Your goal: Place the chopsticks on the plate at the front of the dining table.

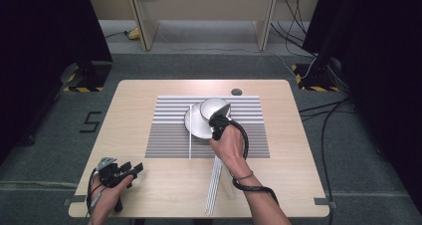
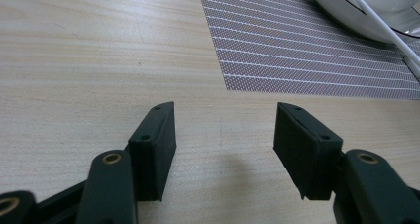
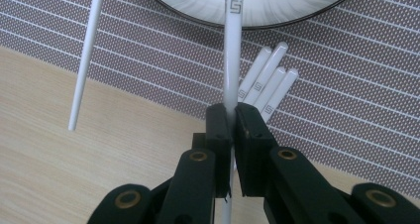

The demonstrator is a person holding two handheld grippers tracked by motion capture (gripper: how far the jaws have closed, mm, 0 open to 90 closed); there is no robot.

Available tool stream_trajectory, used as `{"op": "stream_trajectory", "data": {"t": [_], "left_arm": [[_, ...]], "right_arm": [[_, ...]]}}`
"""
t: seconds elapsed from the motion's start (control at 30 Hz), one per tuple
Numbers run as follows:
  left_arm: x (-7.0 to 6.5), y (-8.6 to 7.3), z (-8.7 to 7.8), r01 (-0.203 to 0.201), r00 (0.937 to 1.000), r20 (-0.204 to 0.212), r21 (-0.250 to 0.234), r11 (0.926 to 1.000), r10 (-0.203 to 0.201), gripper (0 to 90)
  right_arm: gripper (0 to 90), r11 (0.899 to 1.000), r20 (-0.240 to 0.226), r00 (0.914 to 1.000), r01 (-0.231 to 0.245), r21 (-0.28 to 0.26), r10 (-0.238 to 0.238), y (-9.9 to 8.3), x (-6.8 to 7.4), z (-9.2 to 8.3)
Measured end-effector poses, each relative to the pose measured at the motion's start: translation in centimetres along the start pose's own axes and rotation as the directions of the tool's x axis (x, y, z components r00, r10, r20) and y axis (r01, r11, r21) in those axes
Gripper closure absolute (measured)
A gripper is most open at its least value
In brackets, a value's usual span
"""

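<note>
1. We see the right gripper (image 3: 229,117) pinching a thin white plastic chopstick (image 3: 232,55) between its black jaws, pads pressed tight on the shaft.
2. From the pinch the chopstick's long axis runs straight ahead, away from the gripper, and its far end lies over the rim of the shallow white bowl with a dark edge (image 3: 257,8); in the high view that bowl (image 1: 196,125) sits mid-table on the grey striped woven placemat (image 1: 169,145), partly under a second tilted white bowl (image 1: 213,105).
3. A loose white chopstick (image 3: 86,60) slants to the left of the held one, apart from it; a bundle of spare white chopsticks (image 3: 270,85) lies on the mat just right of the jaws.
4. The left gripper (image 2: 225,149) rests at the near left of the wooden table (image 1: 134,105), jaws spread with nothing between; we judge the right hand far nearer, so any laying-down turns on it.
</note>
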State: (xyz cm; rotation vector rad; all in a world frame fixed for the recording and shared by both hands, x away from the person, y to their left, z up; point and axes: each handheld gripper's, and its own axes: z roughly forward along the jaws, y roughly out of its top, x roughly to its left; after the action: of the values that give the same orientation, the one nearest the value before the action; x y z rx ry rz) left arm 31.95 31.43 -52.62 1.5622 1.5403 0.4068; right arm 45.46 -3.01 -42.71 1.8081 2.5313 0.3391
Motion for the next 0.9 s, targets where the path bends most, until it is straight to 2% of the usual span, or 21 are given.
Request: {"op": "stream_trajectory", "data": {"t": [0.37,0.9], "left_arm": [[0.0,0.0,0.0,0.000,1.0000,0.000,0.000,1.0000,0.000,41.3],[0.0,0.0,0.0,0.000,1.0000,0.000,0.000,1.0000,0.000,41.2]], "right_arm": [[85.8,1.000,-0.002,0.9999,0.010,0.012,-0.010,0.7,0.5,0.3],[85.8,1.000,0.001,0.9998,0.022,-0.005,-0.022,2.0,1.1,0.0]]}}
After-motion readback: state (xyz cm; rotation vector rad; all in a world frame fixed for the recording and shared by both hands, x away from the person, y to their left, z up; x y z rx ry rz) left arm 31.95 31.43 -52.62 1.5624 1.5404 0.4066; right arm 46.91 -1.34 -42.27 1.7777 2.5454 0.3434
